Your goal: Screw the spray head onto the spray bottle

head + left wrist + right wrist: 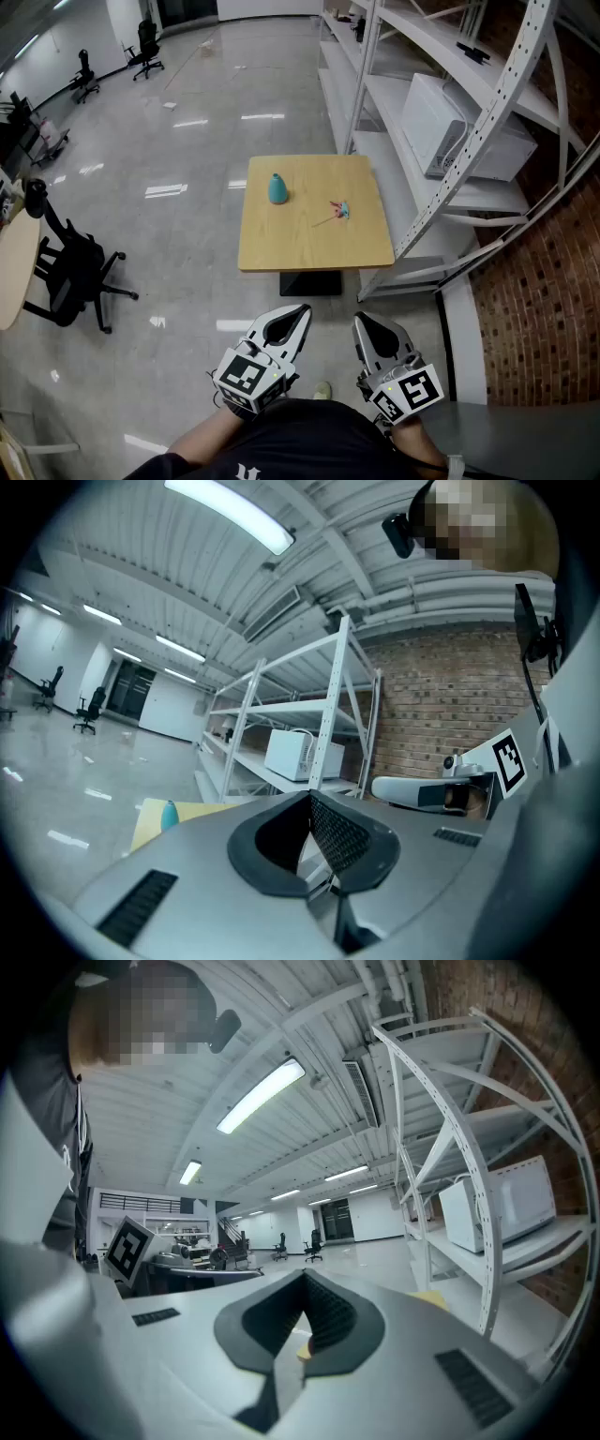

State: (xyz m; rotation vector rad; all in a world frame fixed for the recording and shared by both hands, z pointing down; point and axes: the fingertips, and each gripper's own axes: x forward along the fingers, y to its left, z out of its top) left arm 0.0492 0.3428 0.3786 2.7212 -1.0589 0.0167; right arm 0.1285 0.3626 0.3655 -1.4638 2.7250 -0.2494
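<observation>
A teal spray bottle (pixel 277 188) stands upright on the left half of a small wooden table (pixel 315 246). To its right on the tabletop lies a pink and teal spray head (pixel 338 210) with its thin tube. Both grippers are held close to the person's body, well short of the table. My left gripper (pixel 302 312) is shut and empty, and so is my right gripper (pixel 360 322). In the left gripper view the bottle (pixel 169 814) shows small at the table's edge, beyond my shut left gripper (pixel 310 801). The right gripper (pixel 305 1279) shows its jaws together, holding nothing.
A white metal shelf rack (pixel 450 141) with a white microwave (pixel 448 127) stands right of the table, against a brick wall (pixel 544 300). A black office chair (pixel 70 272) sits at the left beside a wooden desk (pixel 14 267). Glossy grey floor surrounds the table.
</observation>
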